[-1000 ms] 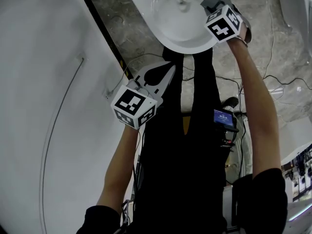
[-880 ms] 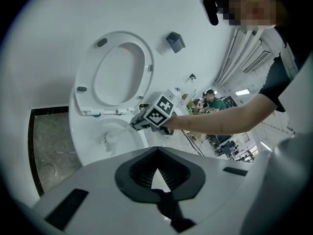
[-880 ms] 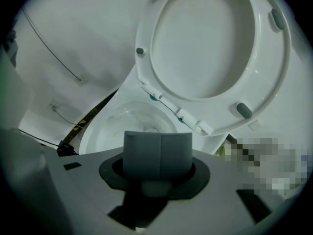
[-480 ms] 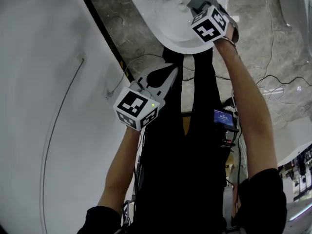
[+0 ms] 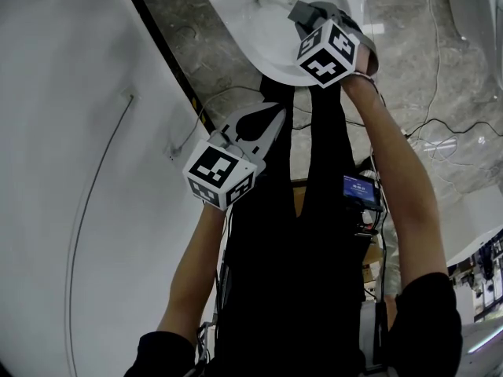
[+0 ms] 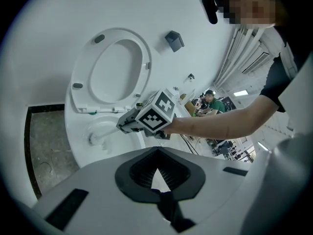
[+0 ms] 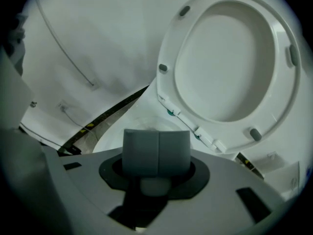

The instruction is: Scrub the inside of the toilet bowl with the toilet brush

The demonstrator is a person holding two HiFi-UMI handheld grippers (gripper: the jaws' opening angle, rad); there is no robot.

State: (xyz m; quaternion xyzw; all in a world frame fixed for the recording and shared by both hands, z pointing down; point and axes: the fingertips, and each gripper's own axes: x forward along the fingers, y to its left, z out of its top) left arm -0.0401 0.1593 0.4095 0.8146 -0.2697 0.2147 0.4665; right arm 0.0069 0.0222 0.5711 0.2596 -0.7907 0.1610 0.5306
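Right claw (image 5: 308, 12) is clamped on the toilet brush (image 6: 96, 137), whose head sits down inside the toilet bowl (image 5: 251, 45) at twelve o'clock. Scrubbing looks underway, with most of the walls probably left. Left claw (image 5: 263, 128) hangs closed and empty at seven o'clock.

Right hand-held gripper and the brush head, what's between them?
Only the white brush handle, spanning from the right hand-held gripper to the brush head; the left gripper view shows it.
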